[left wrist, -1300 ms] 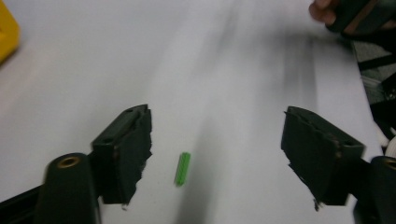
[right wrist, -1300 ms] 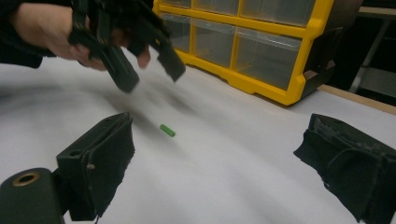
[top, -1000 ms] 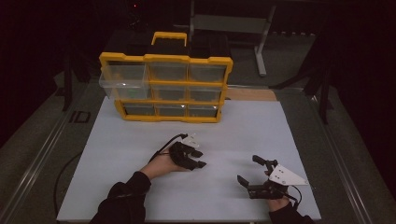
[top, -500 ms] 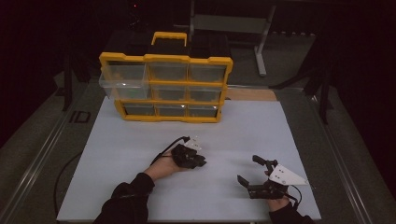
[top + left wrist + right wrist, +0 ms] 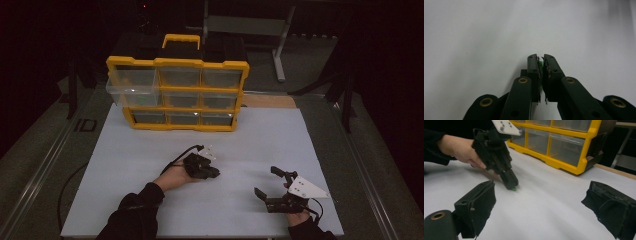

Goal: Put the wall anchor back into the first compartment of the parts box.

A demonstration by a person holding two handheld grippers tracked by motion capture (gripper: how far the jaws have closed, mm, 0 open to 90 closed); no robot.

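High view: your left tool (image 5: 214,173) tips down onto the white desk (image 5: 150,150), nearer the yellow plastic drawer organiser (image 5: 178,95) than a second ago; right tool (image 5: 272,182) rests, jaws apart.
Left gripper view: jaws clamped on a small green piece (image 5: 540,65).
Right gripper view: green piece (image 5: 513,188) touches the desk, likely mid-pickup.

we see a white table (image 5: 280,145) under dim light | room beyond it dark | at 12 o'clock a yellow drawer cabinet (image 5: 177,95) | at 1 o'clock a grey metal stand (image 5: 280,50) on the floor
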